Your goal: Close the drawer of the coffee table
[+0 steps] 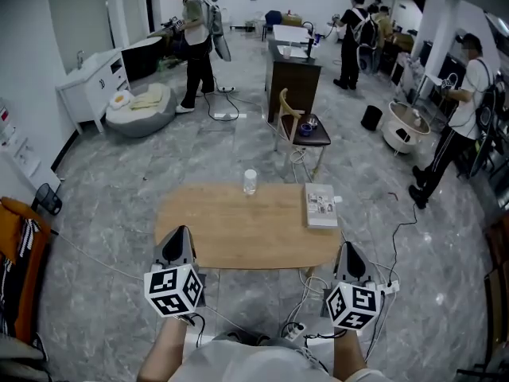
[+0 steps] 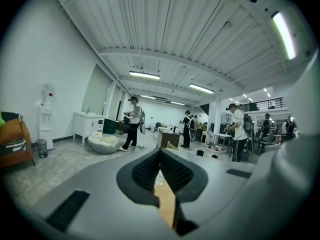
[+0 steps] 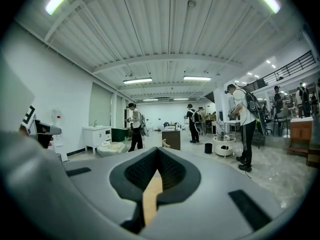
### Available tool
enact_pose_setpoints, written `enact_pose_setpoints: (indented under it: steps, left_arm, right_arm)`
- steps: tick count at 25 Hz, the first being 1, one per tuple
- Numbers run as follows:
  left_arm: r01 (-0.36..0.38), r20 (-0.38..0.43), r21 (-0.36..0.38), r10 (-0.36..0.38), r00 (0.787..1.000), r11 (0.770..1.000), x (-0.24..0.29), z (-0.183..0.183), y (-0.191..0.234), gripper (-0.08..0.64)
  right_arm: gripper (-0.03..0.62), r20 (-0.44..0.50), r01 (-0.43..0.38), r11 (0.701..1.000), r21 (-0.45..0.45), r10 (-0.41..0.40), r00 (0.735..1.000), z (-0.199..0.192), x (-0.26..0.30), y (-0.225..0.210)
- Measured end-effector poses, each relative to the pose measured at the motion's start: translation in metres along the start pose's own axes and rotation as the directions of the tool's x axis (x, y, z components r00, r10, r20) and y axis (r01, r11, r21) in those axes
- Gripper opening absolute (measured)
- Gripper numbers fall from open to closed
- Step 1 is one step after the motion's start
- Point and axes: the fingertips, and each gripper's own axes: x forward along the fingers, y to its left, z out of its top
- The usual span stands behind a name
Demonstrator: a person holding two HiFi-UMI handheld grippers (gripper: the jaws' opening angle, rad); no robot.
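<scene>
While the left tool (image 1: 178,231) and right tool (image 1: 348,247) are held with jaws together at six o'clock, one cup (image 1: 250,181) and one booklet (image 1: 321,205) are carried by the worktop (image 1: 238,229).

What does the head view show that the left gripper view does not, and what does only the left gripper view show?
Only the head view: the clear cup and the booklet lying on the coffee table.
Only the left gripper view: the ceiling with its strip lights, and that the left gripper has its fingers together, holding nothing.
Both: the person standing by the grey cushion, the white cabinet and the dark cabinet.
</scene>
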Motion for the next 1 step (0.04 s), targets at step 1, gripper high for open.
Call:
enact_pose_setpoints:
  steps: [1]
  left_arm:
    - [0.003,-0.003,0.0,-0.003,1.0,1.0,0.0005,-0.0011,0.0011,-0.004]
  right_arm:
    - [0.0,0.0,0.001,1.0,0.003,-0.001,1.0,-0.0003,-0.0003,0.0011]
